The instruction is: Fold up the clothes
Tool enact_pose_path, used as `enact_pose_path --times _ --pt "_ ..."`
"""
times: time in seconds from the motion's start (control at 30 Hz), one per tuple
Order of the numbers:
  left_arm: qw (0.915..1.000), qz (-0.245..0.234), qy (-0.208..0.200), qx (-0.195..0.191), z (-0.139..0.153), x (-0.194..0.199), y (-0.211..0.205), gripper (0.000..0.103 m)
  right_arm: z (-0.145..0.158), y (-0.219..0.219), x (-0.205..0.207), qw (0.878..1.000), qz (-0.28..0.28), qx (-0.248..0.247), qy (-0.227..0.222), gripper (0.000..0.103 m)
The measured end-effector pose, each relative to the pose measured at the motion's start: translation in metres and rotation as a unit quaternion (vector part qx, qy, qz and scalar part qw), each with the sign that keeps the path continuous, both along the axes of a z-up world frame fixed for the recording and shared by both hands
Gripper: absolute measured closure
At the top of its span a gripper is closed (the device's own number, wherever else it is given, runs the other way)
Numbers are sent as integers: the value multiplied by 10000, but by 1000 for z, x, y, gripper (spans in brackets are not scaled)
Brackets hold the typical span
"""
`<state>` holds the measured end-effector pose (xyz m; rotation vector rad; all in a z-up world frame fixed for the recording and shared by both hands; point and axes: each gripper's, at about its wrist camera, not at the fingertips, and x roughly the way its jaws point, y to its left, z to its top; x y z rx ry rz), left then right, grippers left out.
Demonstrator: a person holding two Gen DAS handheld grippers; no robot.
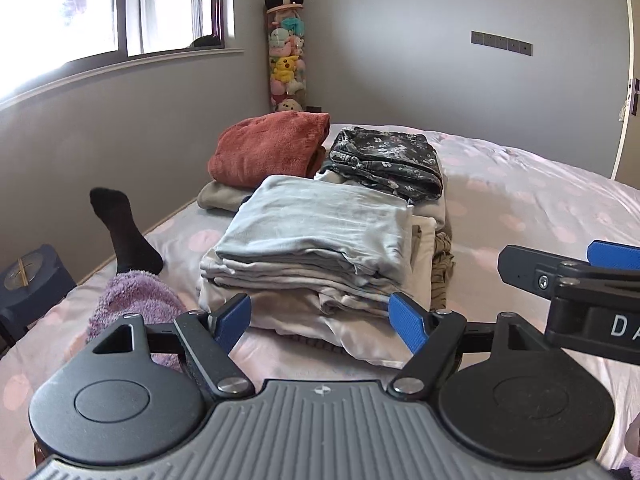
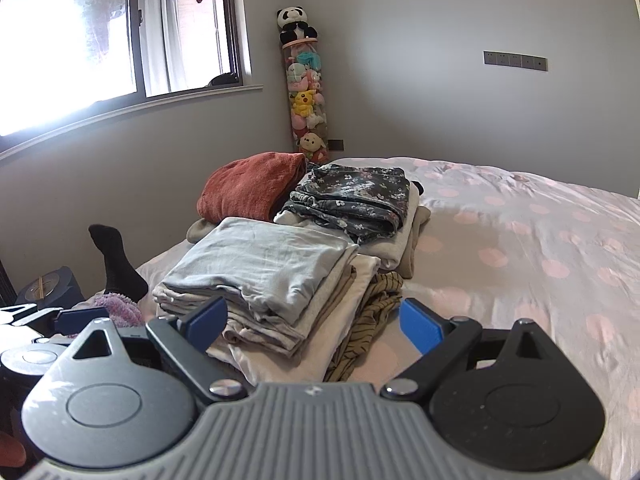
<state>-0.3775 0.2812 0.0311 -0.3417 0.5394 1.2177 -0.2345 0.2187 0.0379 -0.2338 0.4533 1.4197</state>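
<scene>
Left wrist view: both the left hand-held gripper [image 1: 320,322] and right hand-held gripper [image 2: 316,324] gape wide and empty before the folded pale-blue shirt [image 1: 320,224], squared atop its pile [image 1: 280,292] on the bed [image 1: 540,200].

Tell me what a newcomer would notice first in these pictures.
The stack of folded pale clothes on the dotted bed, just ahead of both open grippers. Behind it lie a rust-red fleece and a dark floral garment; a tall tube of plush toys stands in the corner.

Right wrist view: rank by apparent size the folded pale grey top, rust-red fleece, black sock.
1. Folded pale grey top, nearest the camera, so possibly flattered.
2. Rust-red fleece.
3. Black sock, clearly smallest.
</scene>
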Motion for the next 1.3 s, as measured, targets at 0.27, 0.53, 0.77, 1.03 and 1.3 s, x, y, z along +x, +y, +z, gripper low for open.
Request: enact_pose_path --times 0.27,0.53,0.77,1.03,1.3 --pt "9998 12 147 90 5 1 -20 27 1 -24 -1 9999 -92 -1 92 9" --pt "9998 -17 110 148 10 -2 -33 27 6 -41 -4 9997 -183 65 148 8" --pt "9997 -114 100 189 12 -3 -37 27 9 -49 -8 9996 -244 103 73 8" --pt "9997 -144 73 169 11 -5 -39 27 9 -51 -11 9996 -254 85 33 8" --pt "9996 -173 95 193 10 -3 -41 27 7 -51 -10 9996 -276 53 54 6"
